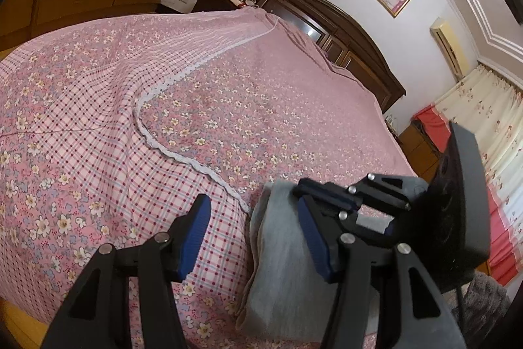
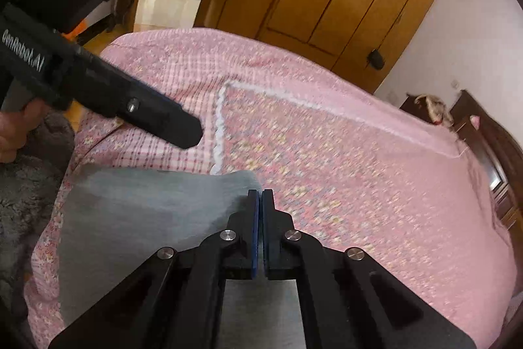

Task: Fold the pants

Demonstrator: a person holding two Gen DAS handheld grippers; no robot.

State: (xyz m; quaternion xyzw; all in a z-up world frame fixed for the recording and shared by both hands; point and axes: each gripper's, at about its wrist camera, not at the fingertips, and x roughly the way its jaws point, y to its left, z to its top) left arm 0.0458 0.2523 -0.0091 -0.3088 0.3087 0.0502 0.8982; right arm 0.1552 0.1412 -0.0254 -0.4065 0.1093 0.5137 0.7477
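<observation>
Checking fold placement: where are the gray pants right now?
The gray pants lie folded on the pink floral bedspread at its near edge, just below the white lace trim. In the right wrist view the right gripper is over their top right corner.

Pink floral-and-check bedspread (image 1: 137, 94) over the bed, folded grey pants (image 1: 278, 257) flat near its edge.

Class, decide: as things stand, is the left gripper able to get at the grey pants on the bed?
Probably yes. The left gripper is open just above the pants, nothing between them. The shut right gripper sits over their far end, leaving the near part free.
</observation>
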